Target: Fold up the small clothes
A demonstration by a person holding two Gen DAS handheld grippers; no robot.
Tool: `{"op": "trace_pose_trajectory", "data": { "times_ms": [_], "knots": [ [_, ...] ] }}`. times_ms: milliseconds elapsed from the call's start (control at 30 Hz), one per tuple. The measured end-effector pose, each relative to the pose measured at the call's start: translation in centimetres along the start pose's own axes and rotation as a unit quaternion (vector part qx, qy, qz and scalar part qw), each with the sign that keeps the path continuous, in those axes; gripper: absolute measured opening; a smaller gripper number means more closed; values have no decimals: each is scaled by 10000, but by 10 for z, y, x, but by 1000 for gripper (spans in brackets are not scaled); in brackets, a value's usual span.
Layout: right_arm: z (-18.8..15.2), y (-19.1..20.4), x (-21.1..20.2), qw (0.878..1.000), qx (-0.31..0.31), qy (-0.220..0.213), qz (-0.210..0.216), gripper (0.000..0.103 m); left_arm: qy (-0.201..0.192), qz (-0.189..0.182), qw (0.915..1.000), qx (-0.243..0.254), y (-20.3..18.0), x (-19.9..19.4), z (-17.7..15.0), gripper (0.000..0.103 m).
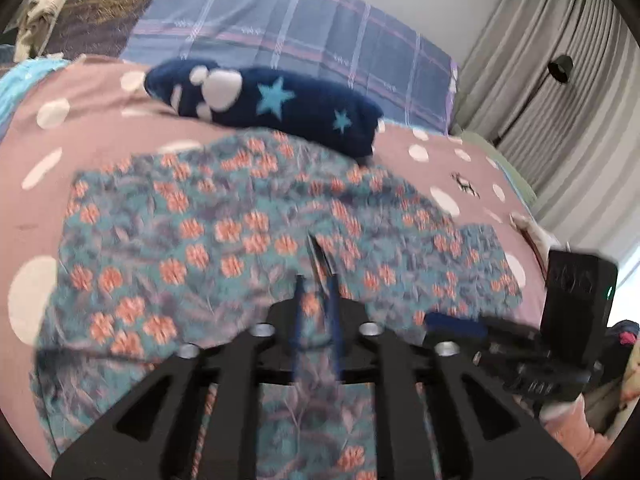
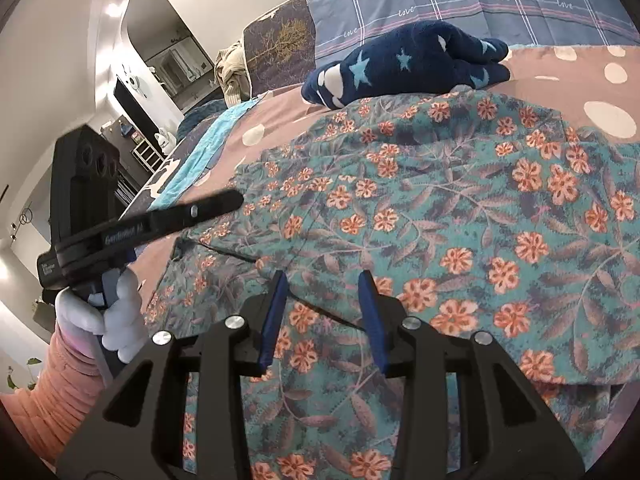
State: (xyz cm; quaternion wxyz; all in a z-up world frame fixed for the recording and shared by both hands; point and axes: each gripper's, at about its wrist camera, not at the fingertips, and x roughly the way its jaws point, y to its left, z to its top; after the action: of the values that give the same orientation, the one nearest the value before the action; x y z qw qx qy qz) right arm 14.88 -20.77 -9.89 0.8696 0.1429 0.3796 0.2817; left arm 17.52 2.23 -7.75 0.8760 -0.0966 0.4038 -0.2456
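Note:
A teal floral garment (image 1: 224, 240) with orange flowers lies spread on the pink dotted bedspread (image 1: 100, 120); it fills the right wrist view (image 2: 460, 220) too. My left gripper (image 1: 318, 284) has its blue fingers close together, pinching a fold of the floral garment. It also shows in the right wrist view (image 2: 236, 200), at the garment's left edge. My right gripper (image 2: 324, 280) is open, its blue fingers (image 2: 370, 308) resting over the garment's near part with cloth between them. The right gripper's body (image 1: 576, 304) shows in the left wrist view at the right.
A folded navy garment (image 1: 280, 108) with stars lies beyond the floral one, also in the right wrist view (image 2: 408, 64). A blue plaid pillow (image 1: 304, 32) is behind it. Grey curtains (image 1: 560, 100) hang at the right. A turquoise cloth (image 2: 200, 152) lies along the bed's left edge.

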Motion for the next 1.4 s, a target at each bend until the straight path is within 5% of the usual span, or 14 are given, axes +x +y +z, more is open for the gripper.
{"op": "trace_pose_trajectory", "data": {
  "times_ms": [33, 67, 267, 300, 333, 467, 667, 767, 1000, 1133, 1400],
  "knots": [
    [1, 1, -2, 10000, -34, -60, -31, 39, 89, 12, 10000, 29, -2, 3, -2, 41],
    [2, 3, -7, 9998, -89, -155, -89, 39, 148, 23, 9999, 53, -4, 7, -4, 44],
    [8, -9, -22, 9979, 50, -529, -371, 45, 536, -130, 9985, 0, -15, 53, 5, 43],
    [9, -13, -23, 9977, 149, -534, -387, 45, 524, -78, 9986, 63, -18, 58, 8, 35],
    [9, -17, -25, 9971, 237, -577, -433, 45, 502, -88, 9986, 143, -22, 61, 12, 0],
    [17, -34, -46, 9924, 459, -967, -609, 45, -14, -301, 9992, 279, -39, 30, 32, 2],
    [24, -69, -99, 9772, 944, -1747, -748, 50, -932, 544, 9923, 608, -21, -52, 61, 2],
    [26, -75, -105, 9740, 1035, -1854, -785, 51, -886, 1091, 9893, 396, 17, -67, 62, 2],
    [24, -59, -82, 9818, 684, -1471, -990, 52, -303, 1346, 9904, -89, 75, -43, 38, 3],
    [22, -50, -75, 9817, 333, -1369, -1286, 55, -275, 1704, 9847, -257, 96, -34, 33, 35],
    [21, -56, -67, 9808, 334, -1215, -1491, 55, -350, 1785, 9833, 18, 86, -33, 24, 37]
  ]
}}
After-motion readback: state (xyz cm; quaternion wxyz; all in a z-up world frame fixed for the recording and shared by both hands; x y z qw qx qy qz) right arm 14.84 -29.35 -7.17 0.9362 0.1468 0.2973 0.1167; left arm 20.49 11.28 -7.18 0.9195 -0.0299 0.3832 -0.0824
